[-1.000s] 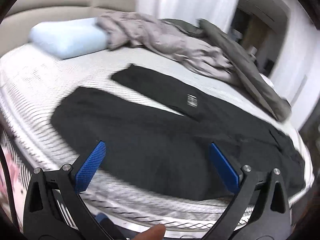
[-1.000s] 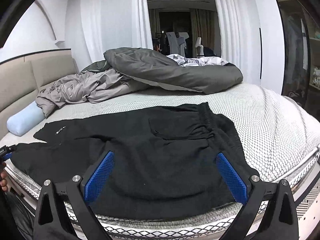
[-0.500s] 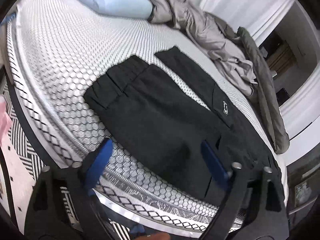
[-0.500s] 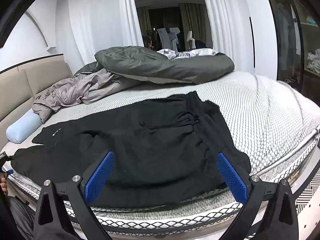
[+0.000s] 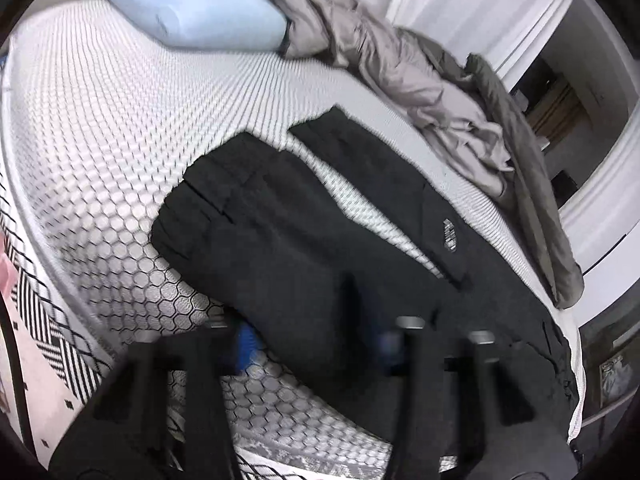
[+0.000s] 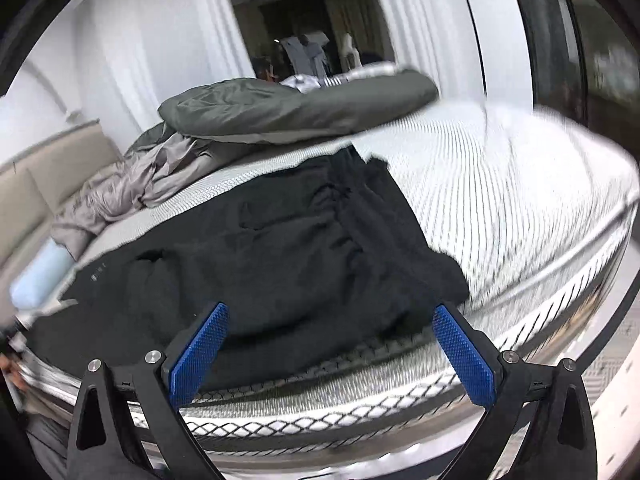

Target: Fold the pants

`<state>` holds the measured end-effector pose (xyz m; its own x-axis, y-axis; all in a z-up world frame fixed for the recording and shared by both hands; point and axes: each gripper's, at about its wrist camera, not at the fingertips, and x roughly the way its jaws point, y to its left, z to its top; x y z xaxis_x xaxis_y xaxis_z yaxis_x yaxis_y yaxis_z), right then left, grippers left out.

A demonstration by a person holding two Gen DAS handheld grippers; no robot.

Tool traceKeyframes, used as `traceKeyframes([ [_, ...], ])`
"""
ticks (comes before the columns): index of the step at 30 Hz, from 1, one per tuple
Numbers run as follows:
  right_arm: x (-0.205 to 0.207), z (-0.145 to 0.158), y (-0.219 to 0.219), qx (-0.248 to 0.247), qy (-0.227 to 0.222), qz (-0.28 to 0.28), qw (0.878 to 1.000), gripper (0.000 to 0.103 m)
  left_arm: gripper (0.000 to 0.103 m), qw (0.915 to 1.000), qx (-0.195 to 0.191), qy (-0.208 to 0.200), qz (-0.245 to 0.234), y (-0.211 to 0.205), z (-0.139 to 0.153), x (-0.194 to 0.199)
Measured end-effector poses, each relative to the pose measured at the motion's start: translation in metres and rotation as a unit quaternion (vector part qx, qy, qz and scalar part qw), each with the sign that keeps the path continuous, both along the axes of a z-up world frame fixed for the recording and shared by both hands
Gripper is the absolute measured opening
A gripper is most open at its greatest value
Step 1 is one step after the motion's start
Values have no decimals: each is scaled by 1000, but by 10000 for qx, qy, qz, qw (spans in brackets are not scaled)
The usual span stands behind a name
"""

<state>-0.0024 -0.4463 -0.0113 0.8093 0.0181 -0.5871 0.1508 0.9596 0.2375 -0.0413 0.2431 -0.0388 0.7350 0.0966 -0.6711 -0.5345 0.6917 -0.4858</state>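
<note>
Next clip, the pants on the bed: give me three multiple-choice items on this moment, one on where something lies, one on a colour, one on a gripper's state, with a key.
1. Where do the pants lie?
A. Spread flat along the near edge of the mattress
B. Draped over the pillow
C. On the floor

2. What colour is the pillow?
A. Red
B. Light blue
C. Black

3. How do the right gripper fingers stand?
A. Clamped on the duvet
B. Shut on nothing
C. Wide apart, holding nothing

Key: 1 A, the black cloth lies flat by the near edge; 2 B, it is pale blue by the headboard; 3 C, both blue pads stand far apart above the pants' near edge.
</note>
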Motion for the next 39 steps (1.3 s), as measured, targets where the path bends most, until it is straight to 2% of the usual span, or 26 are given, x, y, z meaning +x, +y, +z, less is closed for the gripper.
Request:
traceKeyframes([
  [2, 5, -9, -17, 591, 209, -12, 9980, 102, 16, 9999, -92, -66, 0, 5, -1, 3],
  [4, 9, -15, -29, 1011, 224, 15, 9946, 93, 10, 9999, 8, -148, 41, 6, 2, -1],
  [8, 23, -26, -49, 1909, 165, -6, 9815, 93, 6, 9997, -35, -203, 120, 10, 3, 3],
  [9, 27, -28, -56, 2098, 115, -146, 9776, 88, 6, 9997, -54, -207, 126, 11, 4, 5],
  [10, 29, -28, -62, 2157, 52, -323, 9759, 72, 5, 9997, -50, -208, 138, 10, 7, 7],
  [12, 39, -23, -68, 2040, 48, -688, 9765, 48, 4, 9996, 13, -265, 104, 9, 15, 13],
  [15, 52, -9, -59, 1721, 9, -557, 9835, 22, 4, 9992, 163, -353, 36, 6, 26, 14],
  [16, 53, 1, -53, 1421, -98, -528, 9884, 20, 4, 9994, 164, -317, 31, 6, 25, 12],
  [18, 49, 7, -51, 1206, -111, -556, 9911, 20, 4, 9997, 29, -244, 4, 12, 15, 7],
  [20, 41, -3, -62, 1403, 47, -671, 9878, 20, 4, 9996, -230, -156, -49, 20, 0, 3],
  [22, 36, -24, -73, 1814, 327, -623, 9809, 23, 4, 9986, -498, -177, -77, 28, -9, -1],
  [26, 16, -37, -74, 2124, 155, -353, 9764, 34, 4, 9993, -292, -195, -147, 27, -3, 0],
  [28, 16, -34, -71, 2250, -6, -228, 9741, 50, 4, 9994, -242, -203, -123, 24, 0, 3],
  [30, 21, -34, -67, 2314, -34, -162, 9727, 50, 4, 9993, -310, -199, -76, 25, -2, 5],
  [32, 33, -35, -64, 2283, 74, -278, 9732, 47, 4, 9991, -370, -184, -19, 26, -3, 6],
  [33, 37, -37, -64, 2259, 162, -376, 9733, 28, 4, 9990, -392, -200, -7, 26, -4, 3],
  [34, 38, -38, -66, 2275, 225, -497, 9723, 16, 4, 9989, -409, -229, -16, 25, -3, 0],
  [36, 29, -34, -68, 2354, 105, -501, 9706, 11, 4, 9991, -326, -264, -89, 23, 1, -8],
  [39, 15, -24, -65, 2079, 145, -543, 9765, 11, 3, 9991, -284, -278, -163, 23, 4, -18],
])
